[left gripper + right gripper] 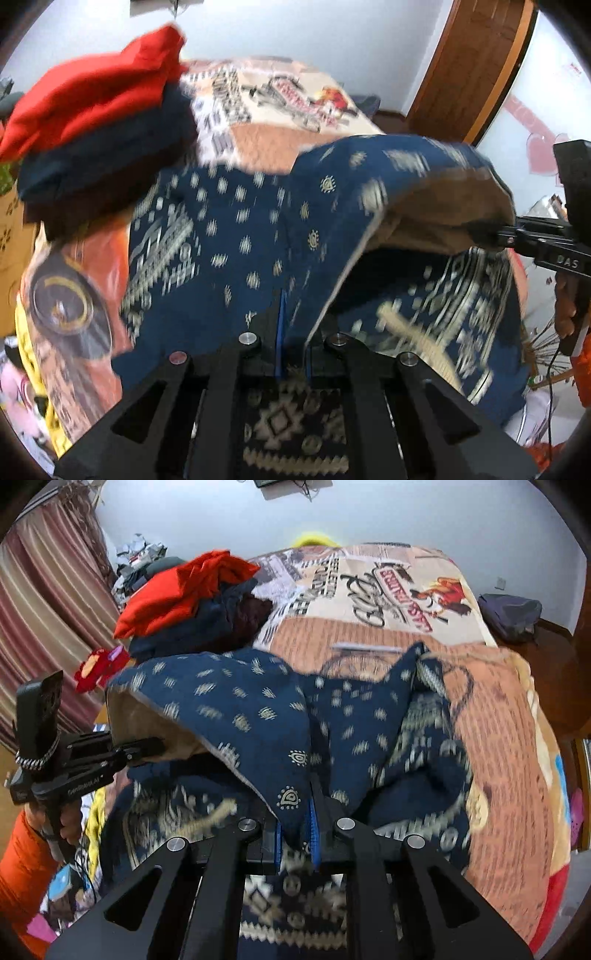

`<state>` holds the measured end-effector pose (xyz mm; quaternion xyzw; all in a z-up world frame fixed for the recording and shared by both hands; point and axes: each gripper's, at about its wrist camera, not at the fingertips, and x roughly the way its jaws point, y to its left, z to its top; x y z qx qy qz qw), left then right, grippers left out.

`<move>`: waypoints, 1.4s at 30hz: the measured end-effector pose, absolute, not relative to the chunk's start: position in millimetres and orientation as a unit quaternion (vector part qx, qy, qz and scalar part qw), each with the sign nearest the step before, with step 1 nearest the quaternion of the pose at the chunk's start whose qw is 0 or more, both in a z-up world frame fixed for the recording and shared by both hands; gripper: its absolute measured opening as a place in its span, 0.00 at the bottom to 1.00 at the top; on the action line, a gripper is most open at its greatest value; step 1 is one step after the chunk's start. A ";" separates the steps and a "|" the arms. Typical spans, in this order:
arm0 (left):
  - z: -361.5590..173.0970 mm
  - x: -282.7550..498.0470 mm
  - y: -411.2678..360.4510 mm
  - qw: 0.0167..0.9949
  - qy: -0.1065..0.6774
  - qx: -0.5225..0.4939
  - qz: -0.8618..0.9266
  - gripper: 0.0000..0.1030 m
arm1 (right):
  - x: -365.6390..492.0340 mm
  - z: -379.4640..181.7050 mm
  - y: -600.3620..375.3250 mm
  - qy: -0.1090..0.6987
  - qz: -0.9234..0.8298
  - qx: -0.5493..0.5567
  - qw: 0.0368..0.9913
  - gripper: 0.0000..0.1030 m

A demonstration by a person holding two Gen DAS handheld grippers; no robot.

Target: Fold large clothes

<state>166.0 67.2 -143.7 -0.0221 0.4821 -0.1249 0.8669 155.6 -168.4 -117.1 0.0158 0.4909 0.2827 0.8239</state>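
Blue cloth (236, 236) with small cream dots and zigzag bands lies spread on the bed (509, 709) in front of us. It is a big piece, and we think its long way runs side to side across the bed, though the blur makes this hard to be sure of.

Our left gripper (293, 347) is closed tight on one edge of the blue cloth, right by its blue pads. Our right gripper (295, 834) is closed on the same edge (further along it). Between the two, the cloth is lifted up off the bed like a little tent, and we can see its plain tan underside (443, 206). The rest of the cloth lies flat under that raised flap.

From the left camera we see the right gripper out to the side, biting the raised flap. From the right camera we see the left one doing the same.

A pile of folded clothes (192, 602), red on top and dark blue below, sits on the bed past the cloth, to our left
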 end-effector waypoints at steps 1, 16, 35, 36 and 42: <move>-148.0 162.8 68.2 0.865 0.487 -0.019 -0.120 0.06 | 153.1 -122.7 -168.5 0.500 0.285 0.013 0.818 0.13; -163.2 119.3 97.5 0.865 0.499 -0.017 -0.048 0.30 | 122.4 -118.3 -197.1 0.504 0.261 0.028 0.823 0.41; -72.0 153.3 96.7 0.921 0.385 0.048 -0.026 0.53 | 163.8 -80.4 -190.5 0.439 0.248 0.038 0.863 0.41; -75.2 158.4 94.4 0.921 0.387 0.043 -0.028 0.53 | 165.7 -82.9 -187.8 0.444 0.252 0.042 0.859 0.42; -115.9 182.3 71.1 0.906 0.419 0.024 -0.052 0.53 | 163.1 -109.0 -165.1 0.470 0.272 0.023 0.839 0.41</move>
